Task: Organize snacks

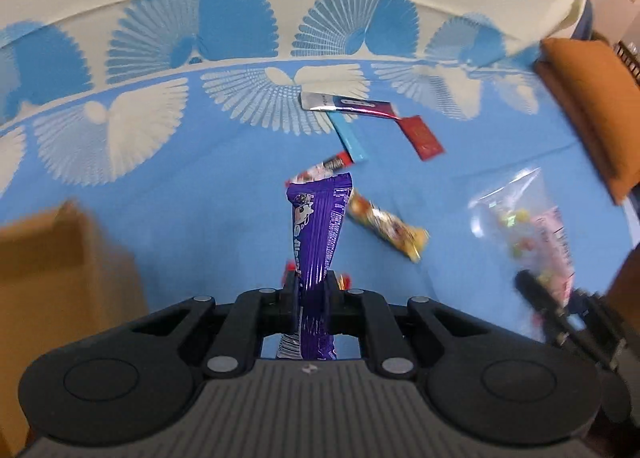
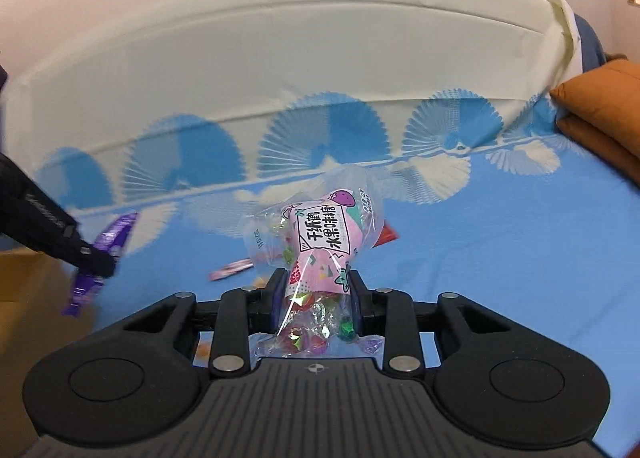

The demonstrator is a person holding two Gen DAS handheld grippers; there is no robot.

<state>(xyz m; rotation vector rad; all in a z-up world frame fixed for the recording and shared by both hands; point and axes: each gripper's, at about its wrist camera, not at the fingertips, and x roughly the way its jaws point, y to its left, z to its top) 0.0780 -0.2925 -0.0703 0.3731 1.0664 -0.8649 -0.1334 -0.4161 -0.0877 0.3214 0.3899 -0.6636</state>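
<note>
The left gripper (image 1: 314,290) has its jaws pinched tight on a purple snack bar (image 1: 316,225), which stands up from between the fingers above a blue patterned bedsheet (image 1: 200,185). The right gripper (image 2: 318,290) has its jaws closed partway around a clear candy bag (image 2: 320,242), gripping it at a pinched waist; foil-wrapped sweets in red, green and purple sit in the lower part of the bag near the camera, and the upper part carries a pink label with printed characters. In the left wrist view the same bag shows blurred at the right, held off the sheet. At the left edge of that view is a brown cardboard box (image 1: 60,258), blurred, so what is in it cannot be told. Just past the purple bar, loose on the sheet, lie a yellow and orange wrapped snack (image 1: 386,227), a red and white wrapper (image 1: 320,169) partly hidden behind the bar, then a light blue bar (image 1: 348,135), a red sachet (image 1: 422,137) and a silver and red bar (image 1: 346,103) overlapping the blue one's far end. Farther right sits an orange cushion (image 1: 588,105). In the right wrist view a pink wrapper (image 2: 232,270) lies on the sheet left of the bag. Beyond, the sheet's pattern gives way to plain cream cloth.
</note>
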